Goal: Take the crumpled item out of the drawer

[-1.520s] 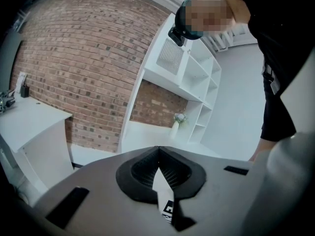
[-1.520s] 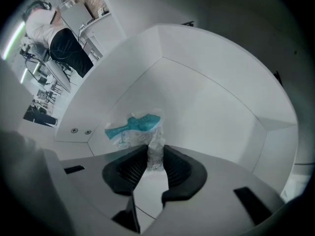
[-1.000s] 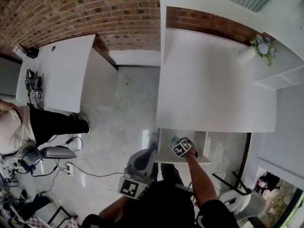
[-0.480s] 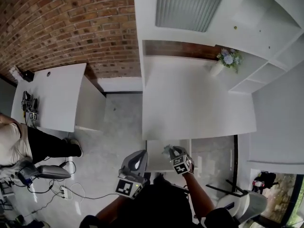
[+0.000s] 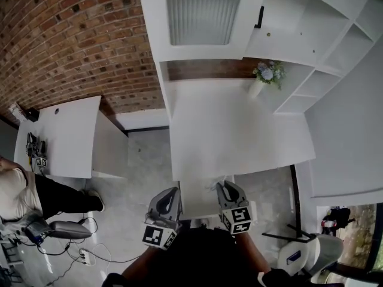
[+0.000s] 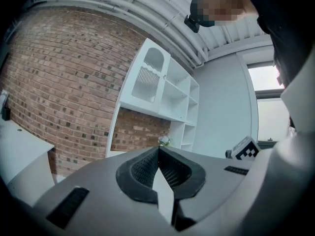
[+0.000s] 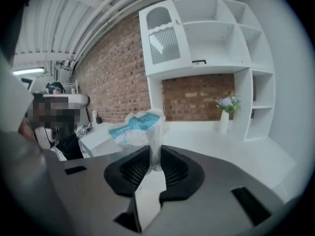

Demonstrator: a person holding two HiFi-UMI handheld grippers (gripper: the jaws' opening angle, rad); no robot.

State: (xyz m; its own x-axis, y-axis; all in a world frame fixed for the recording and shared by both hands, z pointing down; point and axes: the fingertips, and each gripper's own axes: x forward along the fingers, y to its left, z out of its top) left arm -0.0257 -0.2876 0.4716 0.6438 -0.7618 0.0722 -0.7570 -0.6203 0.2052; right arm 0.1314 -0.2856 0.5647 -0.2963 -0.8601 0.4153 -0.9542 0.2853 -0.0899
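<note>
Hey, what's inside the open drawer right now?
Only a bare white bottom shows in the drawer. The right gripper, shut on the crumpled wrapper, covers its right side, so that part can't be seen.

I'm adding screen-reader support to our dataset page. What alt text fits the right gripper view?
The right gripper has its jaws pinched on a crumpled white-and-blue wrapper, held up in front of a white desk. Behind stand a vase of flowers, white shelving and a brick wall.
</note>
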